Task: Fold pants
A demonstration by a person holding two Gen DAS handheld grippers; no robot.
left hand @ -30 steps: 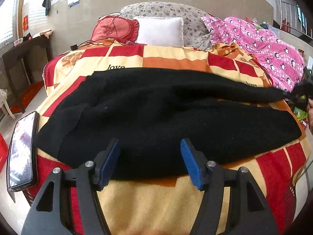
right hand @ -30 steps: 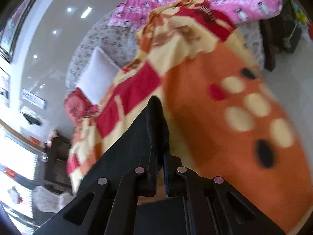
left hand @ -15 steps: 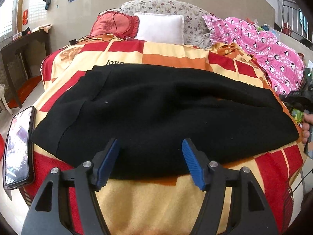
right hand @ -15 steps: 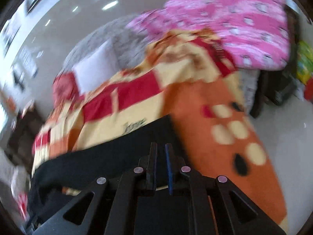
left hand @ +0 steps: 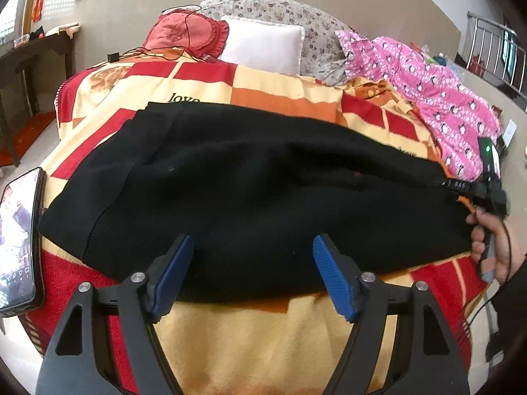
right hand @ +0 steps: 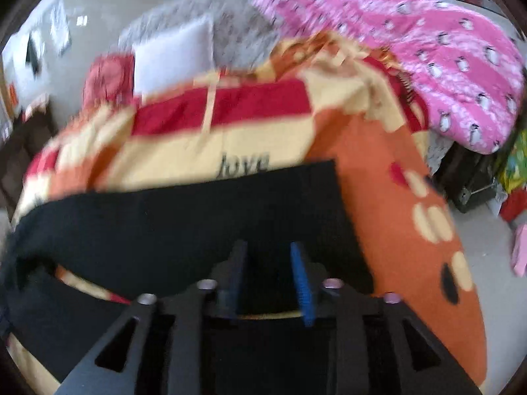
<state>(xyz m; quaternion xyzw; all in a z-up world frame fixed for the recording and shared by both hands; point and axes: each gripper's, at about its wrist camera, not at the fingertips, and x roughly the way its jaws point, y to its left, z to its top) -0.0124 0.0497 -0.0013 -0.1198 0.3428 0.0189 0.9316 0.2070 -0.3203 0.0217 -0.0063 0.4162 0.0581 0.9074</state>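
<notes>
The left gripper (left hand: 252, 275), black-framed with blue ribbed pads, stands with its jaws spread wide and nothing between them, poised just over the near edge of the black knitted pants (left hand: 257, 191). The right gripper (right hand: 269, 275), of the same build, has its jaws parted by a narrow gap above the black cloth; that view is blurred, and no fabric is seen pinched between the pads. The pants lie flat across a bed, stretched sideways over a fleece blanket (left hand: 263, 339) checked in red, orange and cream. A black smartphone (left hand: 18, 240) with a lit screen rests on the blanket's left edge, just beside the pants. Farther back sit a white square pillow (left hand: 263, 44), a red frilled cushion (left hand: 187, 33) and a pink penguin-print quilt (left hand: 438, 85)
</notes>
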